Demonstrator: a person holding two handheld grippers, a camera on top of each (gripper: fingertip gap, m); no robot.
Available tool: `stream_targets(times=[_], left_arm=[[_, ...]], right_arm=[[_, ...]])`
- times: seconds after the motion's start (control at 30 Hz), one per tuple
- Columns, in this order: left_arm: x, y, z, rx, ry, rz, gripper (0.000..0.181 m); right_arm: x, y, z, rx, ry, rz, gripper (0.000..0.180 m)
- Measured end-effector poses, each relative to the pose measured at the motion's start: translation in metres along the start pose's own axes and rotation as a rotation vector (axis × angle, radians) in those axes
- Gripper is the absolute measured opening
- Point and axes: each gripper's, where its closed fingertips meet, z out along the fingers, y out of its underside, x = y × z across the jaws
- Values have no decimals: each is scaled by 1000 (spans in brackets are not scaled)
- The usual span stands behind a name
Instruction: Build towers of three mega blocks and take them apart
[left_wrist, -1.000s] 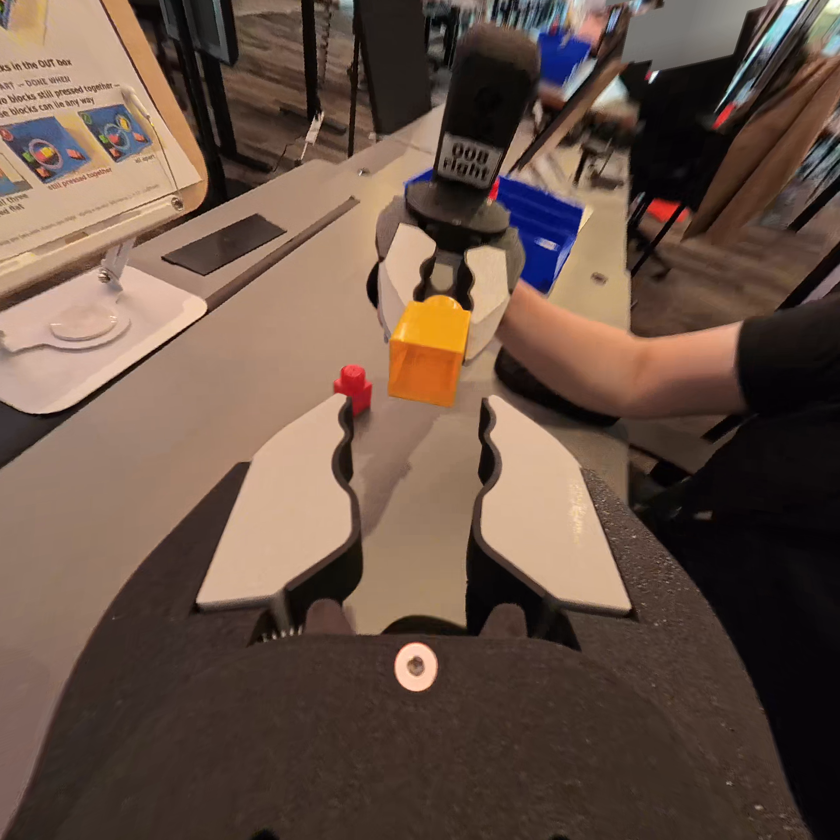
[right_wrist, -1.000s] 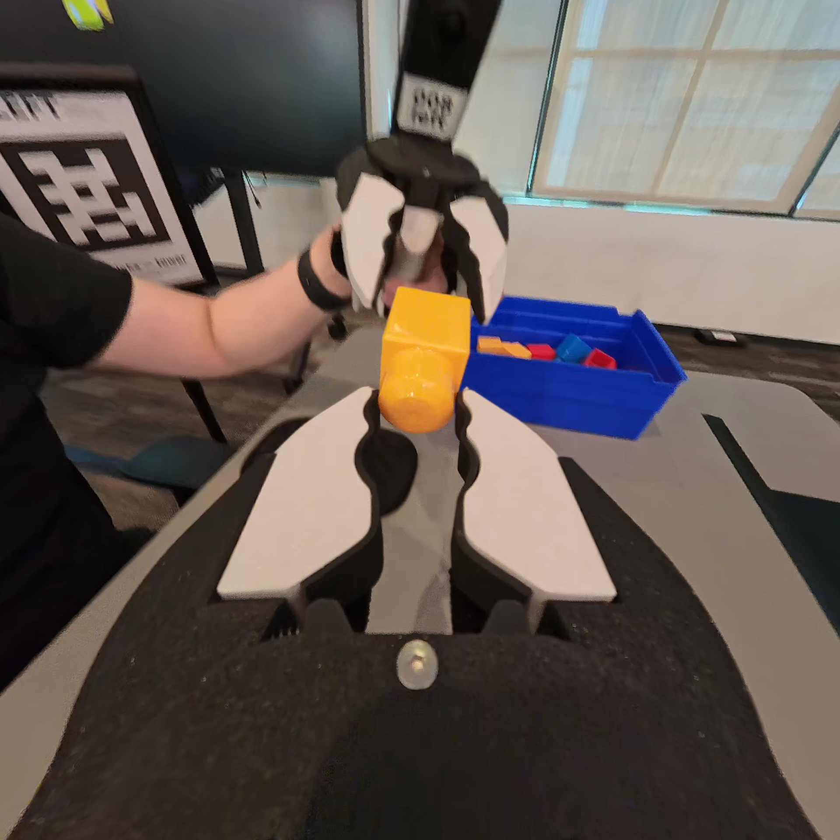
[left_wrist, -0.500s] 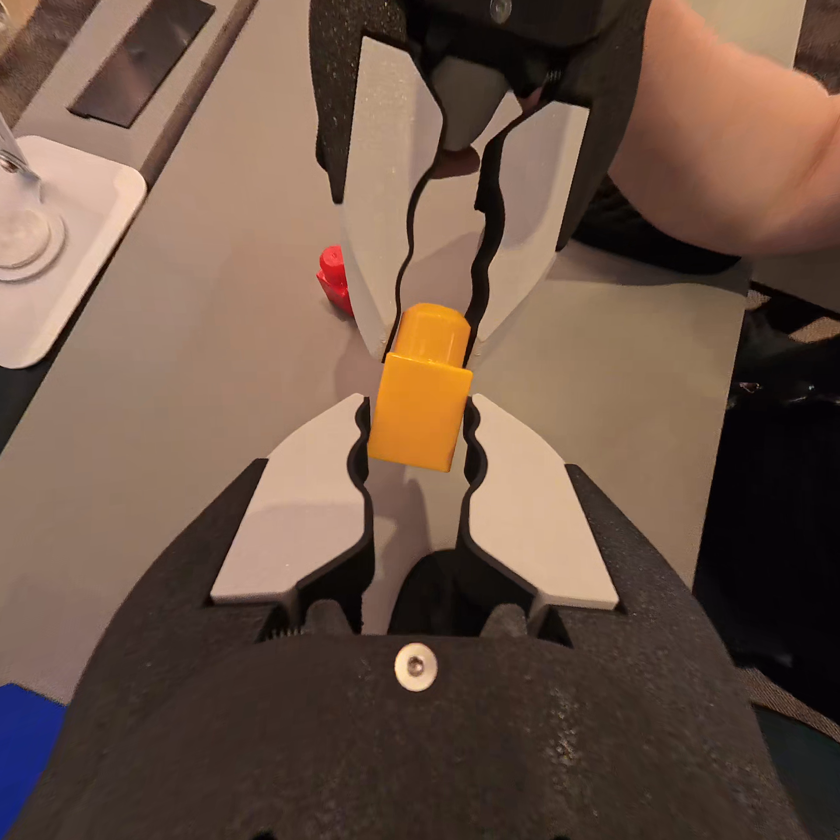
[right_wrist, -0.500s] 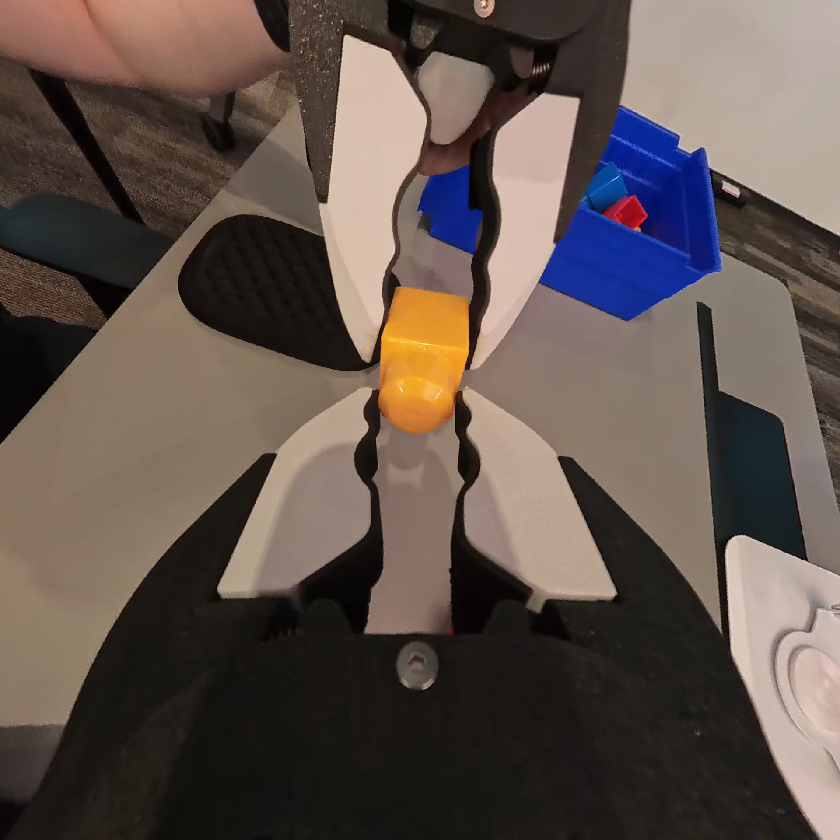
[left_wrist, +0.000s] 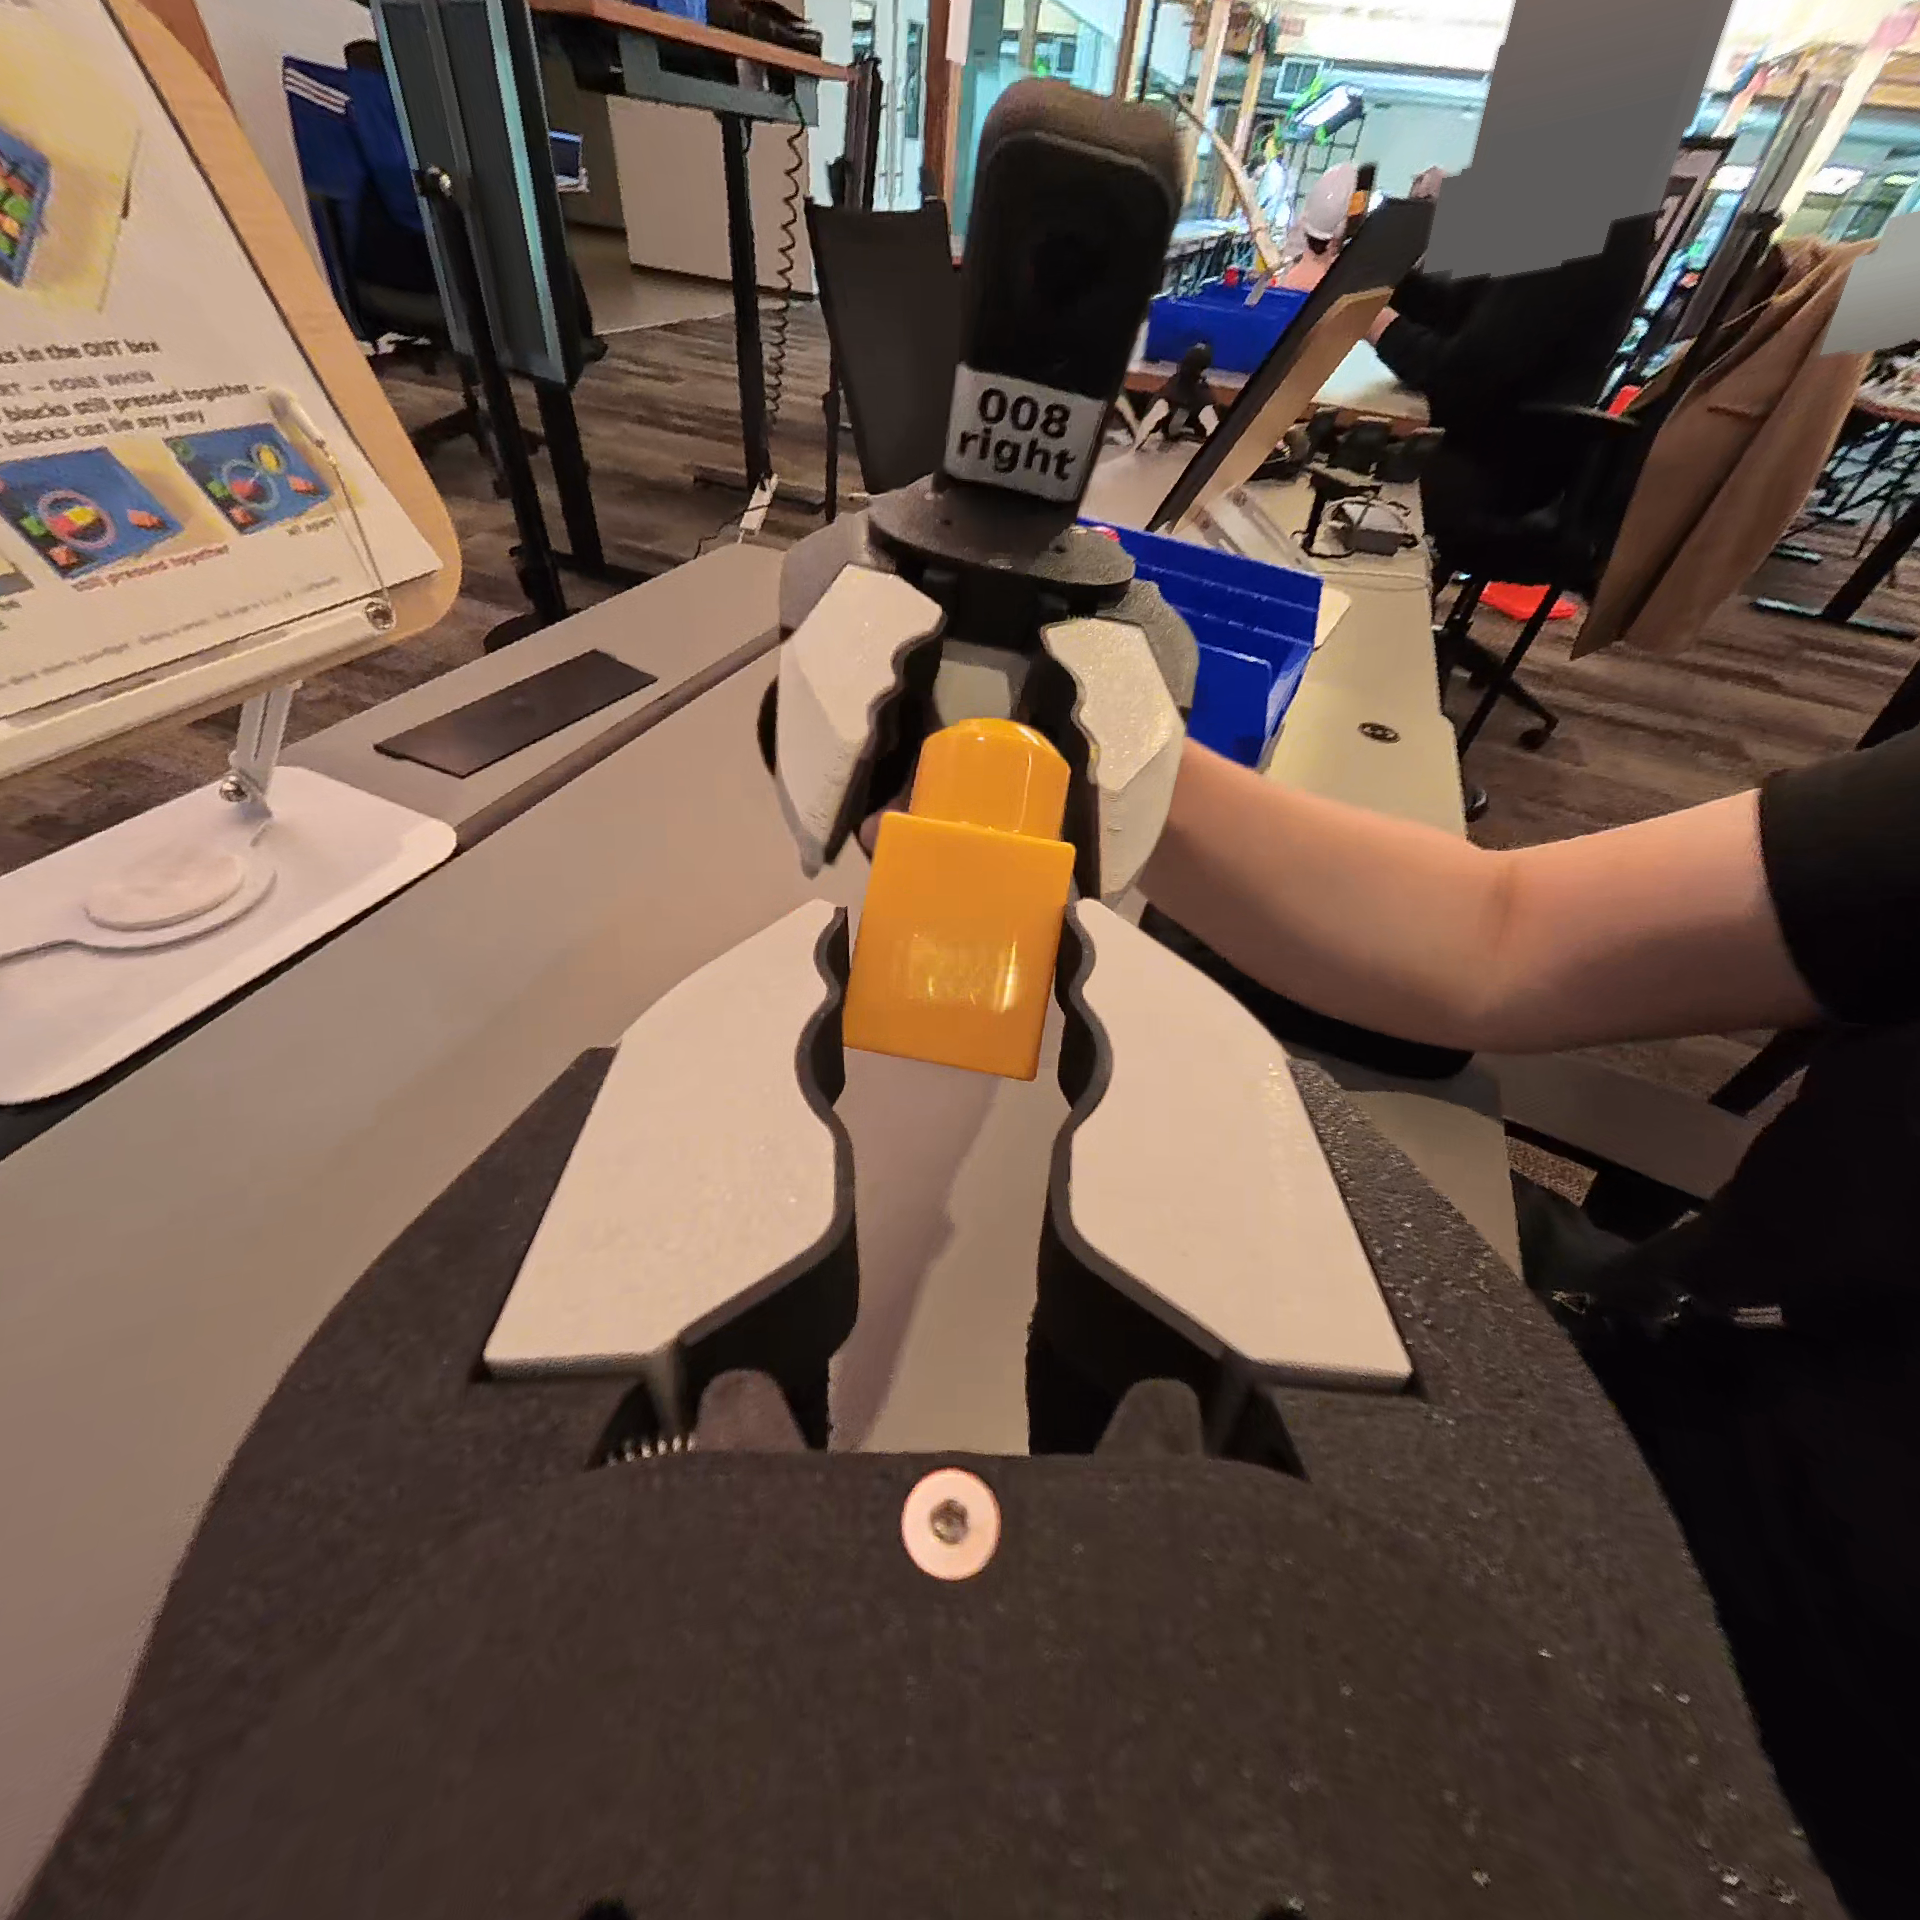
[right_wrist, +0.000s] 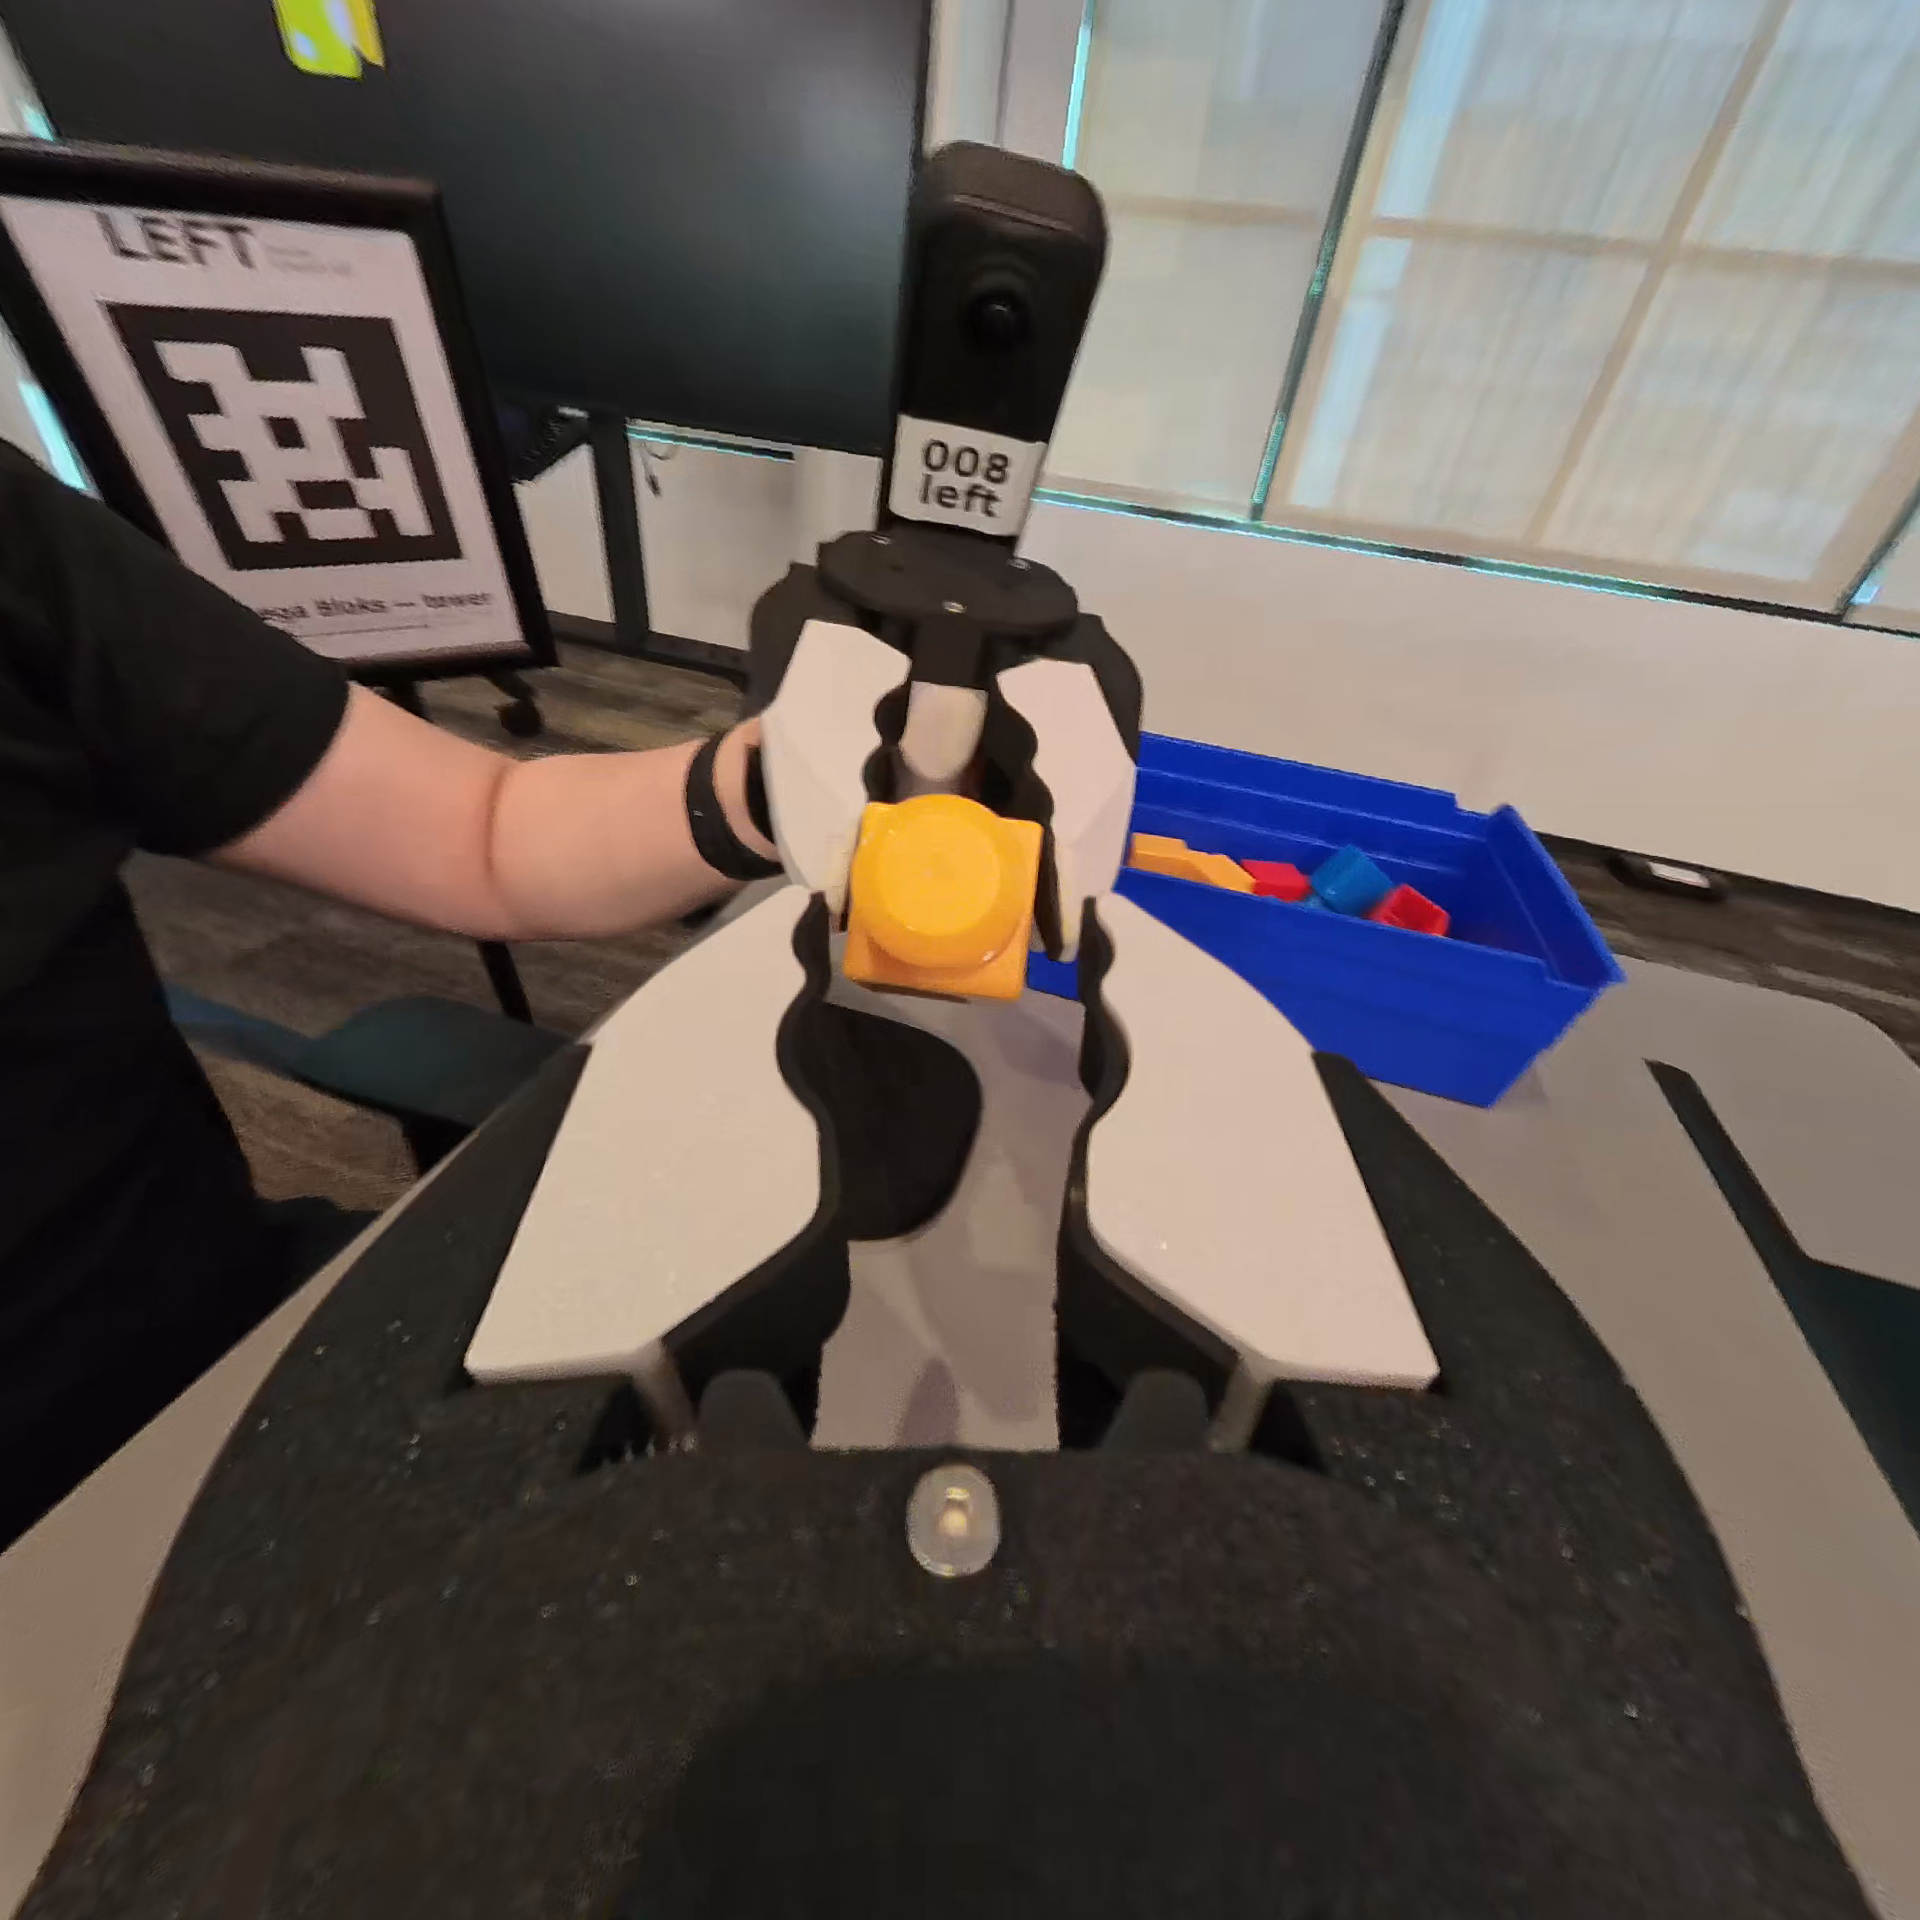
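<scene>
Left claw (left_wrist: 951, 935) closed on the orange block's (left_wrist: 951, 961) square body, held up in the air over the grey table (left_wrist: 364, 1039). Right claw (right_wrist: 940, 940) spread open, fingers apart either side of the block's stud without clamping it. Blue bin (right_wrist: 1455, 997) of loose blocks sits on the table behind.

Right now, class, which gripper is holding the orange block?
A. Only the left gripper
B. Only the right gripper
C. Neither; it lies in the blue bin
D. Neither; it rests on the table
A. The left gripper is shut on the sides of the orange block, while the fingers of the right gripper stand spread and clear of its stud, which faces them.
</scene>
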Motion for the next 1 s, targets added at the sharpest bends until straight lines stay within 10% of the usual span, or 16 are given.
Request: stream_targets(times=[0.37, 0.63, 1.0], left_arm=[[0, 4, 6, 15, 30, -39, 48], [-15, 35, -12, -56, -34, -91, 45], [-23, 34, -43, -46, -116, -90, 44]], right_arm=[[-10, 3, -30, -103, -56, 24, 32], [21, 147, -166, -714, 257, 389, 32], [34, 200, -185, -802, 296, 359, 32]])
